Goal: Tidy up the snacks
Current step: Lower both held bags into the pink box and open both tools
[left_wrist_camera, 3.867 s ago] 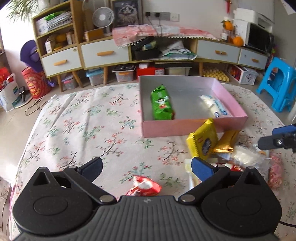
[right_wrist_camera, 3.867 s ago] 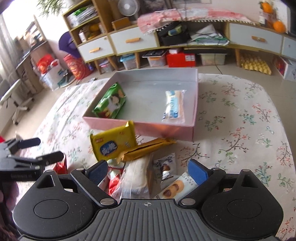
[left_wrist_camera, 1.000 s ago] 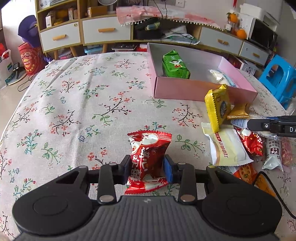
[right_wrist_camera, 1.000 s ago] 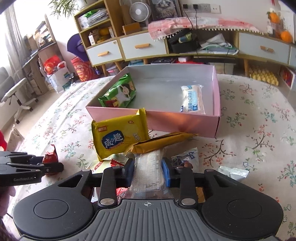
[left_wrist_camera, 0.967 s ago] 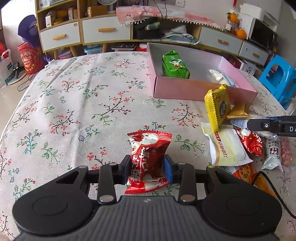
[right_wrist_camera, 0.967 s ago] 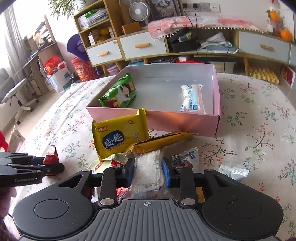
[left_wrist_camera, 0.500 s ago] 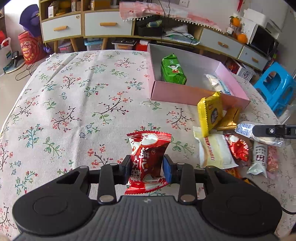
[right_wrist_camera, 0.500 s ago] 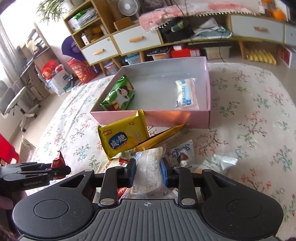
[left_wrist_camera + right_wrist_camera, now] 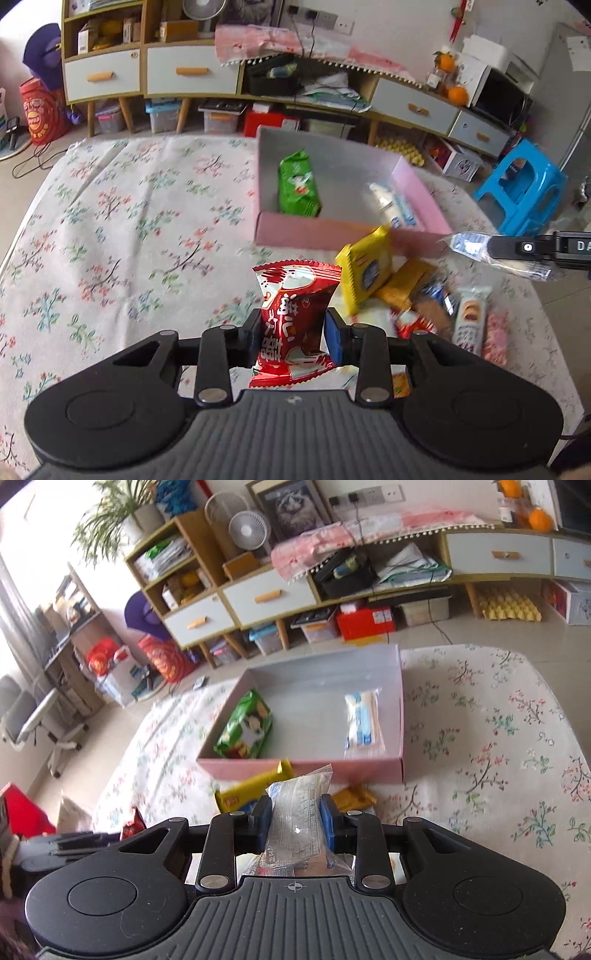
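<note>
Both tongs clenched: left tongs (image 9: 291, 334) on red packet (image 9: 295, 314), right tongs (image 9: 295, 821) on clear packet (image 9: 297, 823). Carry step; next, release over far pink box (image 9: 400, 720).

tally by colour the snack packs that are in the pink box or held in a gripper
green pack: 1
white and blue pack: 1
red pack: 1
clear pack: 1
total: 4

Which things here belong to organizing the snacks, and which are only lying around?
Belong to the job:
- red snack pack, in left claw
- clear snack pack, in right claw
- pink box
- yellow snack pack

Only lying around:
- blue stool
- fan
- egg tray
</note>
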### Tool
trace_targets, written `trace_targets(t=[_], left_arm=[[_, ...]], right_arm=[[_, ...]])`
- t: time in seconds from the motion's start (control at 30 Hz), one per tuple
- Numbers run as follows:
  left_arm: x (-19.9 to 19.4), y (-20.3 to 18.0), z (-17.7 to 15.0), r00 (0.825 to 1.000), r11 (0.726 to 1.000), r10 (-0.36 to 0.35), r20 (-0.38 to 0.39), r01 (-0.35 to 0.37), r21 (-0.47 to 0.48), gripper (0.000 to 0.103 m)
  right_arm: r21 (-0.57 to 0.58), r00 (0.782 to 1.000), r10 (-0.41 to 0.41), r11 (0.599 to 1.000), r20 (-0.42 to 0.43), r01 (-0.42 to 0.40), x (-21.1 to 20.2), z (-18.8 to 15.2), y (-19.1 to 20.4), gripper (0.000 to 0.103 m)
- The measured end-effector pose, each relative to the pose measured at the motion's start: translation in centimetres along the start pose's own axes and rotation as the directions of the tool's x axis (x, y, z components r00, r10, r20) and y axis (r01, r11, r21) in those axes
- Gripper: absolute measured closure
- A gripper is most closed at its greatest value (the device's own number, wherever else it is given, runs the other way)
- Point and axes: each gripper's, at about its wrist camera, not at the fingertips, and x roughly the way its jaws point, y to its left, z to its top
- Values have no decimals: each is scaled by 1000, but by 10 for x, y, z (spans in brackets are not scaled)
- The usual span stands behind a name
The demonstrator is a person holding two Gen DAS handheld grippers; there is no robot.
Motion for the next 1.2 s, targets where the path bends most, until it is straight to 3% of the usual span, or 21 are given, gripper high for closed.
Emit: trace_targets(t=[0.4,0.53,0.7,1.2], left_arm=[[31,-41,45,996,999,-51,74,51,-1,71],[49,-54,58,992,999,-46,121,45,12,71],[82,-61,71,995,997,-22,94,15,70,71],[112,-63,72,997,979,63,49,-72,193,71]], right_arm=[[86,999,-24,996,48,20,33,34,-10,76],[95,997,2,995,78,-9,52,39,-16,76],[107,993,74,991,92,-83,78,40,-34,76],[91,997,72,993,34,-74,117,43,-50,76]])
